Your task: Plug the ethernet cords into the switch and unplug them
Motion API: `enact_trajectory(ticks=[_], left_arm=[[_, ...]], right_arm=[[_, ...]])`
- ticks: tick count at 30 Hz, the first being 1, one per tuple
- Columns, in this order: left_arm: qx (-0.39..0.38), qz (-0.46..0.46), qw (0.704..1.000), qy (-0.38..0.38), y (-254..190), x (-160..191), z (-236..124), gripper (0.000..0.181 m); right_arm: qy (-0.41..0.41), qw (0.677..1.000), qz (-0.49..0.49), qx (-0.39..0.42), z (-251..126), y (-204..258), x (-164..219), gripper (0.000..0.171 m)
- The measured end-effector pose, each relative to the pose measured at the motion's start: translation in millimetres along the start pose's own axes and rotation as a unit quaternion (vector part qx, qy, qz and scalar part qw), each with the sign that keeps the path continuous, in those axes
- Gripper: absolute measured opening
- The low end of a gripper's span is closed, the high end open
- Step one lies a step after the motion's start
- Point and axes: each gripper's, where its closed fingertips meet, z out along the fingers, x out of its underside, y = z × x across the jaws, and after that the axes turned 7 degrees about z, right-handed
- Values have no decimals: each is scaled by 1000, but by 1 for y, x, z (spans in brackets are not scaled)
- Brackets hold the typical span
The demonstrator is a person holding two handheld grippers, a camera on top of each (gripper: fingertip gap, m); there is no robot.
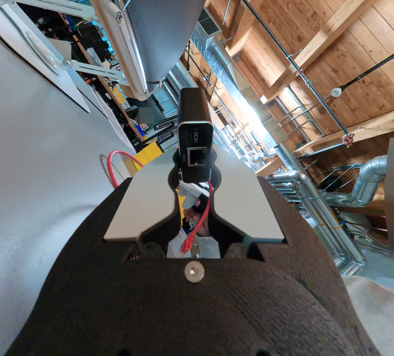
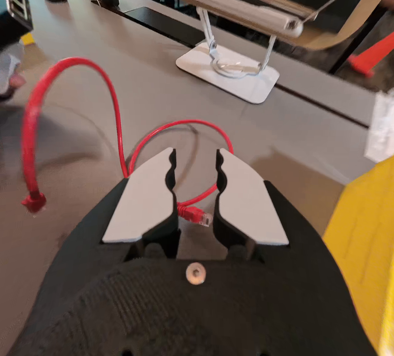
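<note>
Two grippers were in play. The left gripper (image 1: 195,172) was clamped on the switch (image 1: 195,135), a small black metal box with rounded edges and a smooth anodised finish, held up off the surface with its long axis running away from the camera toward 12 o'clock. Its near end face carried one empty ethernet port (image 1: 197,156) and a smaller oval power socket just above it; both faced back toward the camera.

The right gripper (image 2: 196,152) stood with its jaws apart, holding nothing. In the right wrist view the red ethernet cord (image 2: 115,103) lay on the grey surface (image 2: 298,132), thin and round in section, looped in two arcs. One plug (image 2: 195,214), red-booted with a clear plastic tip, lay between the right gripper's fingers near their roots, its long axis roughly crosswise, tip pointing toward 3 o'clock. The other plug (image 2: 34,198) hung at 9 o'clock, blurred. Whether the near plug touched either finger could not be told.

Judgement: the right gripper was the nearer one to that plug, and the coming grasp turned on closing across the boot, then turning the plug to line up with the port. The cord was springy; the plug could swing when lifted.

A white stand (image 2: 228,75) sat at 12 o'clock on the surface, and a yellow object (image 2: 362,239) lay at 3 o'clock.
</note>
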Motion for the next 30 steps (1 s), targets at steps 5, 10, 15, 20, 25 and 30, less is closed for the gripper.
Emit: enact_trajectory(ticks=[5, 10, 15, 20, 25, 30], left_arm=[[5, -13, 1000, 13, 0, 7, 4, 24], [3, -6, 1000, 28, -1, 11, 5, 25], [7, -27, 999, 28, 1, 15, 6, 24], [10, -32, 999, 33, 0, 17, 7, 24], [11, -36, 998, 45, -1, 23, 9, 25], [17, -37, 996, 78, -4, 36, 13, 24]], right_arm=[[-36, 997, -71, 0, -16, 12, 6, 29], [-34, 997, 7, -73, -18, 19, 11, 26], [-43, 997, 44, -53, -18, 2, 11, 18], [-74, 994, 70, -43, -24, -8, 2, 18], [-24, 995, 89, -27, -9, -9, 22, 17], [24, 984, 170, -56, 5, 2, 40, 15]])
